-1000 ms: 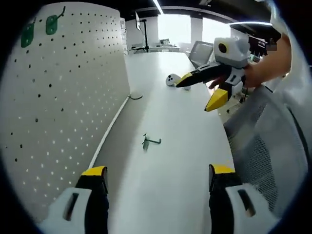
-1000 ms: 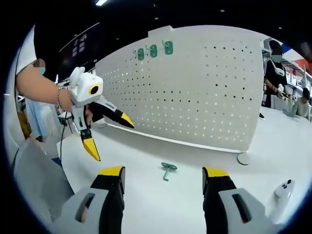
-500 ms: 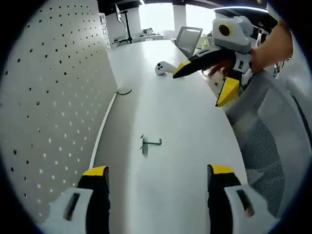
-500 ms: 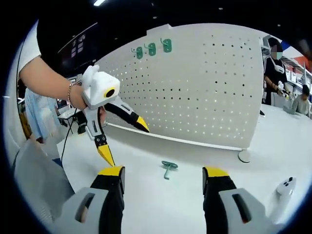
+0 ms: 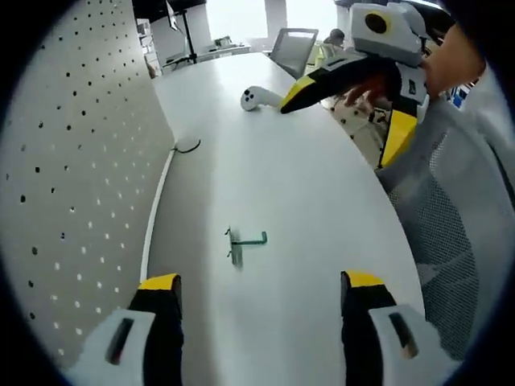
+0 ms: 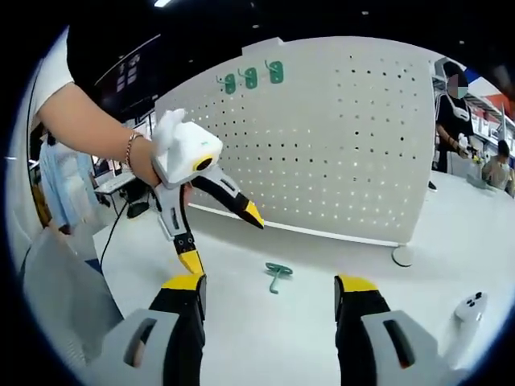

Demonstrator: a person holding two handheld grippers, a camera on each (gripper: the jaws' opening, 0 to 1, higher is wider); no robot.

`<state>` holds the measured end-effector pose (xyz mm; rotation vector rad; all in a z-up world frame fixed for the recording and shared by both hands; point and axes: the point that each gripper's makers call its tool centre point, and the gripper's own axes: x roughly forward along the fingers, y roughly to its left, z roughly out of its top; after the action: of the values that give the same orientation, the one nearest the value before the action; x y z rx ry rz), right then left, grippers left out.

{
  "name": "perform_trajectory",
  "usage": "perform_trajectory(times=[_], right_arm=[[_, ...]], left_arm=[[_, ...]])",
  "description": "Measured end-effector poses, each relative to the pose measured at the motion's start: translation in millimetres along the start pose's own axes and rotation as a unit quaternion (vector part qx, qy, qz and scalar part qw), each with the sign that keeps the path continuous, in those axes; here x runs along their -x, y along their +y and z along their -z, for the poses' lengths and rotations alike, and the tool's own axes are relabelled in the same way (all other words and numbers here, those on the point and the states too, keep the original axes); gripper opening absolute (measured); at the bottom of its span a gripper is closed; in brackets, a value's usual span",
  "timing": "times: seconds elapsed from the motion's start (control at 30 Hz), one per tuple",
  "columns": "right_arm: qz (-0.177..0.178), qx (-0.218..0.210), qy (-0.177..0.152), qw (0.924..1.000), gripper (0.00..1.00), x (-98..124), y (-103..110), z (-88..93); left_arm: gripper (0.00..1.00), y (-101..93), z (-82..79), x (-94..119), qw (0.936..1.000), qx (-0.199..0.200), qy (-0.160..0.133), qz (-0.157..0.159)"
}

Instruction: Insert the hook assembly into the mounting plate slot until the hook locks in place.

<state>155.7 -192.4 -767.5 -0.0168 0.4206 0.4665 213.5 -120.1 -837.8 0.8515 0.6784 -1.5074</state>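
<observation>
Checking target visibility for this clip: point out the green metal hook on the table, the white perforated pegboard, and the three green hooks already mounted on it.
green metal hook [image 6: 278, 273], right gripper view, on its shank.
white perforated pegboard [image 6: 354, 153], right gripper view, on its bare face.
three mounted green hooks [image 6: 251, 78], right gripper view, on the middle hook.

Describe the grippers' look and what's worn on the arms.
Both grippers match: the left gripper and the right gripper each have two black jaws tipped yellow on a white body. In their own views, jaws show grey bases with slots. A beaded bracelet on the left wrist; white short sleeve.

Bare table [image 5: 322, 201] around hook [image 5: 241, 240], pegboard [image 5: 72, 161] alongside
</observation>
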Motion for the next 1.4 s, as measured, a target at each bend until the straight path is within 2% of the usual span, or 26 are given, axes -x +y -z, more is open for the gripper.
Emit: perform_trajectory(times=[0.43, 0.7, 1.03, 1.4], right_arm=[[0.006, -0.005, -0.003, 1.0, 0.62, 1, -3, -0.7], [0.011, -0.012, -0.007, 0.9998, 0.62, 3, -7, -1.1], [0.015, -0.017, -0.011, 0.9997, 0.62, 3, -9, -2.3], [0.02, -0.023, -0.016, 0.9994, 0.61, 4, -13, -3.5]], left_arm=[[0.83, 4.7, -6.1, -23, 0.9993, -0.017, 0.023, 0.026], [0.82, 2.6, -0.7, -38, 0.9973, -0.032, 0.051, 0.041], [0.82, 1.5, 4.4, -51, 0.9957, -0.02, 0.07, 0.056], [0.8, 5.1, 2.0, -58, 0.9959, -0.027, 0.072, 0.048]])
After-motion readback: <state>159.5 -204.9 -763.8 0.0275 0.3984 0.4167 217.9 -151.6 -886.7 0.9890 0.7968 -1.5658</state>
